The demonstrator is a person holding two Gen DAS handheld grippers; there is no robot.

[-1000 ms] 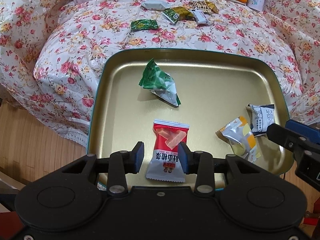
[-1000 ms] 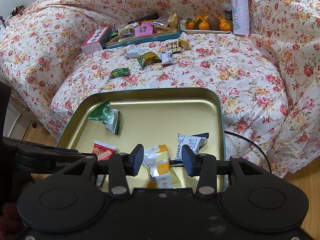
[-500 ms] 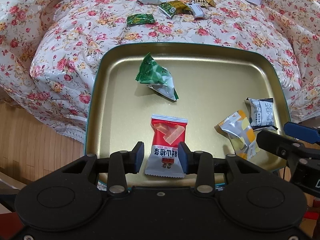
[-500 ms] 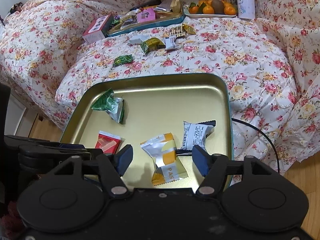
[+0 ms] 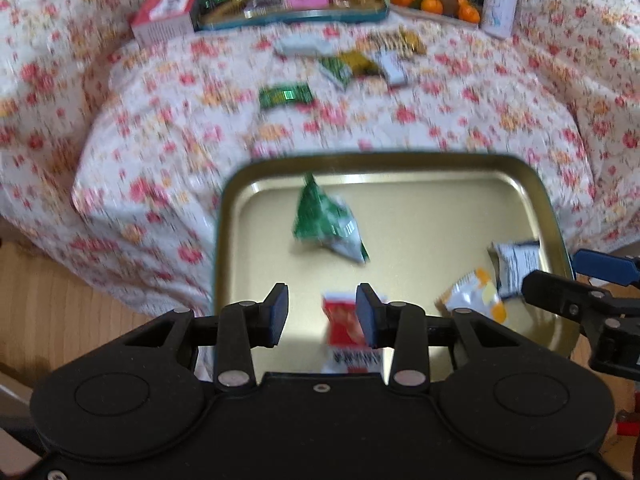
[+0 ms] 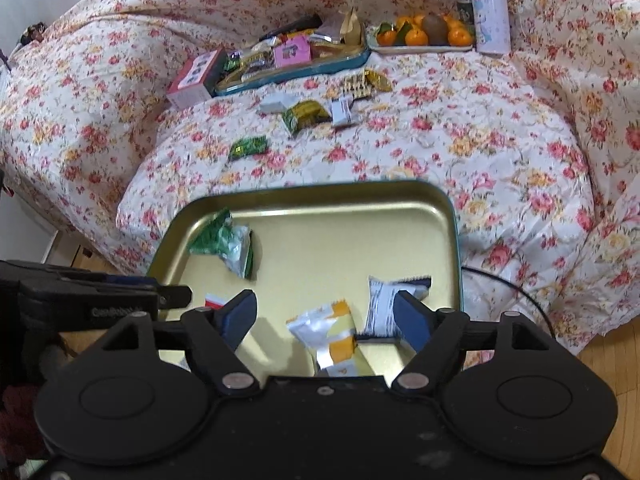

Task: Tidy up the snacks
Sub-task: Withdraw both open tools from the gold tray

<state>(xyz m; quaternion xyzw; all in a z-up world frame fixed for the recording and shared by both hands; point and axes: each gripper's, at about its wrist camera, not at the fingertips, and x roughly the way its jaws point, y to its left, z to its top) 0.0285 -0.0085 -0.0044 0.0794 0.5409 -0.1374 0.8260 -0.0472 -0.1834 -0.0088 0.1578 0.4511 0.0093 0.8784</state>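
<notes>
Gold-coloured metal tray (image 6: 450,248) with a teal rim fills the lower middle of both wrist views, and four wrapped snacks lie in it: a green and white foil packet (image 6: 226,246) towards the upper left of the tray, a red and white candy packet (image 5: 346,330) at the near edge, a silver and yellow pastry wrapper (image 6: 332,334) and a white and dark-ended snack packet (image 6: 386,300) at the near right. The right gripper (image 6: 326,316) has its fingers spread wide and grasps nothing; in its own view the silver and yellow wrapper sits almost dead centre between them, long axis running roughly along the fingers, with the white packet just beside the right-hand finger. The left gripper (image 5: 322,312) is also released, fingers parted less widely, and the red packet lies slightly right of its centre line, partly hidden behind one finger; this view is smeared, so finer detail is lost. More loose snacks, including a small green foil sachet (image 6: 248,146), lie on the flowered bedspread (image 6: 480,152) in the upper middle of the frame, well beyond the tray. Judging by this layout, those far pieces are what remain, and neither gripper is clearly nearer to them.
</notes>
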